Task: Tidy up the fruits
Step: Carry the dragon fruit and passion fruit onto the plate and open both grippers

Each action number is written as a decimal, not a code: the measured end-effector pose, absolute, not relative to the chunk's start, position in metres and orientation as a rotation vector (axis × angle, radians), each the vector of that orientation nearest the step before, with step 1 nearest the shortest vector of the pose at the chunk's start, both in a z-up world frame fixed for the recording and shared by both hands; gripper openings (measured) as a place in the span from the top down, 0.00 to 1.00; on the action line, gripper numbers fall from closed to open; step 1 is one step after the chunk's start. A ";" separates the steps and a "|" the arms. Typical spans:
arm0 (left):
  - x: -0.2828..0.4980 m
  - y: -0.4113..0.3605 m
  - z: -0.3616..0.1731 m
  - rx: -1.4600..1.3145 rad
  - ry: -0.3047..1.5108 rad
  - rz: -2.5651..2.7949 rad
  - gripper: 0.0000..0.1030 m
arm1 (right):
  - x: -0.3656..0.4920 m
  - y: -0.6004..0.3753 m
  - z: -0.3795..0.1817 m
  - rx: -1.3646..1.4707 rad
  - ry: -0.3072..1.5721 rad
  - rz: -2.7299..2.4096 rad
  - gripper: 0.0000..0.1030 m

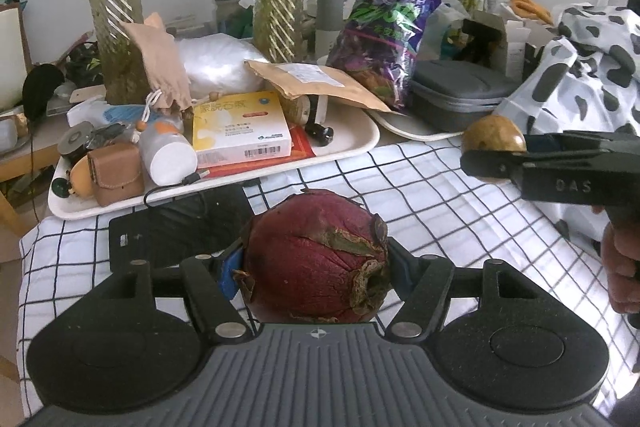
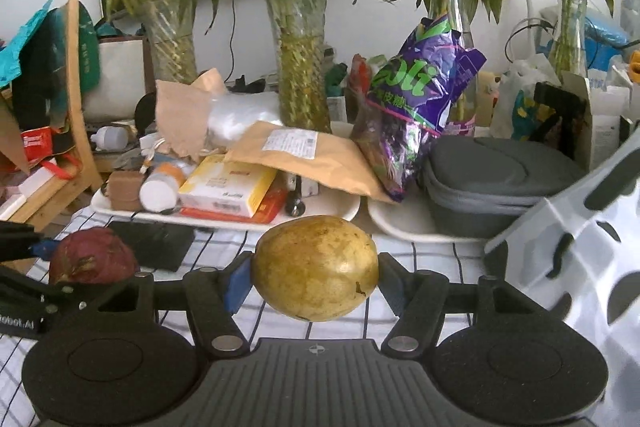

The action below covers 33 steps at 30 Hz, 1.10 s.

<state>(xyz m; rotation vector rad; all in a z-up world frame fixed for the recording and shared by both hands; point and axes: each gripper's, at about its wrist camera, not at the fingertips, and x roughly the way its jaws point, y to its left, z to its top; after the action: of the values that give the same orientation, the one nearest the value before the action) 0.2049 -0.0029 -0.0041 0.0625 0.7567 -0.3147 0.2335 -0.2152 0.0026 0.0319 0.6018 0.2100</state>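
My left gripper [image 1: 316,267] is shut on a dark red, wrinkled dragon fruit [image 1: 318,255] and holds it above the checked cloth [image 1: 440,195]. My right gripper [image 2: 316,281] is shut on a round yellow-brown fruit [image 2: 316,267], also held above the cloth. In the left wrist view the right gripper [image 1: 494,147] comes in from the right with the yellow fruit [image 1: 494,133] in it. In the right wrist view the left gripper [image 2: 86,267] sits at the left with the red fruit [image 2: 92,255].
A white tray [image 1: 352,147] of boxes, a bottle and pouches lies behind the cloth. A second tray [image 2: 400,227] holds a grey case [image 2: 492,179]. A black flat device [image 2: 152,243], a purple bag [image 2: 416,107], glass vases [image 2: 300,67] and a spotted cloth [image 2: 580,247] surround the area.
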 end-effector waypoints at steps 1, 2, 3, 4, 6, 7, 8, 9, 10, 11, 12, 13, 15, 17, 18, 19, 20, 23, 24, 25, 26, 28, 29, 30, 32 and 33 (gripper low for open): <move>0.202 -0.003 -0.003 0.063 0.757 -0.316 0.35 | 0.229 -0.216 0.004 0.033 0.606 0.214 0.35; 0.199 -0.004 -0.002 0.065 0.756 -0.317 0.35 | 0.223 -0.216 0.005 0.035 0.609 0.216 0.35; 0.195 -0.004 -0.001 0.064 0.757 -0.318 0.35 | 0.219 -0.217 0.005 0.037 0.613 0.217 0.35; 0.192 -0.004 -0.001 0.062 0.758 -0.320 0.35 | 0.214 -0.217 0.006 0.042 0.618 0.219 0.35; 0.184 -0.005 0.001 0.062 0.756 -0.324 0.35 | 0.204 -0.218 0.009 0.052 0.625 0.226 0.35; 0.180 -0.006 0.002 0.064 0.755 -0.326 0.35 | 0.199 -0.217 0.010 0.053 0.628 0.229 0.35; 0.176 -0.006 0.003 0.066 0.754 -0.329 0.35 | 0.194 -0.217 0.011 0.052 0.631 0.234 0.35; 0.172 -0.006 0.004 0.066 0.754 -0.330 0.35 | 0.189 -0.216 0.012 0.054 0.633 0.240 0.35; 0.167 -0.007 0.005 0.066 0.753 -0.332 0.35 | 0.185 -0.216 0.013 0.056 0.637 0.247 0.35; 0.163 -0.007 0.005 0.066 0.753 -0.333 0.35 | 0.180 -0.215 0.014 0.057 0.641 0.254 0.35; 0.158 -0.008 0.006 0.067 0.754 -0.335 0.35 | 0.175 -0.214 0.015 0.055 0.643 0.260 0.35; 0.153 -0.009 0.007 0.070 0.755 -0.338 0.35 | 0.170 -0.212 0.016 0.053 0.645 0.267 0.35; 0.144 -0.010 0.007 0.075 0.756 -0.346 0.35 | 0.160 -0.210 0.017 0.050 0.652 0.281 0.35; 0.134 -0.012 0.007 0.080 0.760 -0.357 0.35 | 0.151 -0.206 0.017 0.047 0.662 0.289 0.35; 0.130 -0.013 0.006 0.081 0.762 -0.361 0.35 | 0.147 -0.205 0.017 0.046 0.666 0.291 0.35; 0.125 -0.014 0.006 0.083 0.765 -0.365 0.35 | 0.142 -0.204 0.017 0.044 0.671 0.295 0.35; 0.120 -0.015 0.006 0.086 0.770 -0.371 0.35 | 0.137 -0.202 0.017 0.042 0.675 0.298 0.35; 0.105 -0.019 0.005 0.093 0.783 -0.384 0.35 | 0.124 -0.200 0.017 0.041 0.686 0.308 0.35; 0.100 -0.020 0.004 0.096 0.788 -0.389 0.35 | 0.121 -0.200 0.016 0.041 0.691 0.309 0.35; 0.095 -0.022 0.003 0.097 0.793 -0.393 0.35 | 0.116 -0.199 0.016 0.038 0.696 0.310 0.35; 0.091 -0.023 0.002 0.099 0.799 -0.398 0.35 | 0.113 -0.199 0.015 0.036 0.700 0.311 0.35; 0.082 -0.026 0.000 0.103 0.812 -0.408 0.35 | 0.106 -0.198 0.015 0.035 0.708 0.312 0.35; 0.078 -0.028 -0.001 0.104 0.819 -0.412 0.35 | 0.104 -0.199 0.014 0.036 0.713 0.313 0.35; 0.074 -0.030 -0.003 0.103 0.826 -0.416 0.35 | 0.101 -0.199 0.014 0.036 0.717 0.313 0.35; 0.068 -0.033 -0.005 0.107 0.841 -0.432 0.35 | 0.095 -0.198 0.013 0.034 0.725 0.313 0.35; 0.066 -0.035 -0.007 0.109 0.847 -0.442 0.35 | 0.093 -0.198 0.013 0.034 0.729 0.313 0.35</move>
<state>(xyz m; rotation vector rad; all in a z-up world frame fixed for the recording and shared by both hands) 0.0656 -0.0349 -0.0067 0.1091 0.8473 -0.4423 0.0928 -0.1981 0.0127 0.0341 0.7294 0.3127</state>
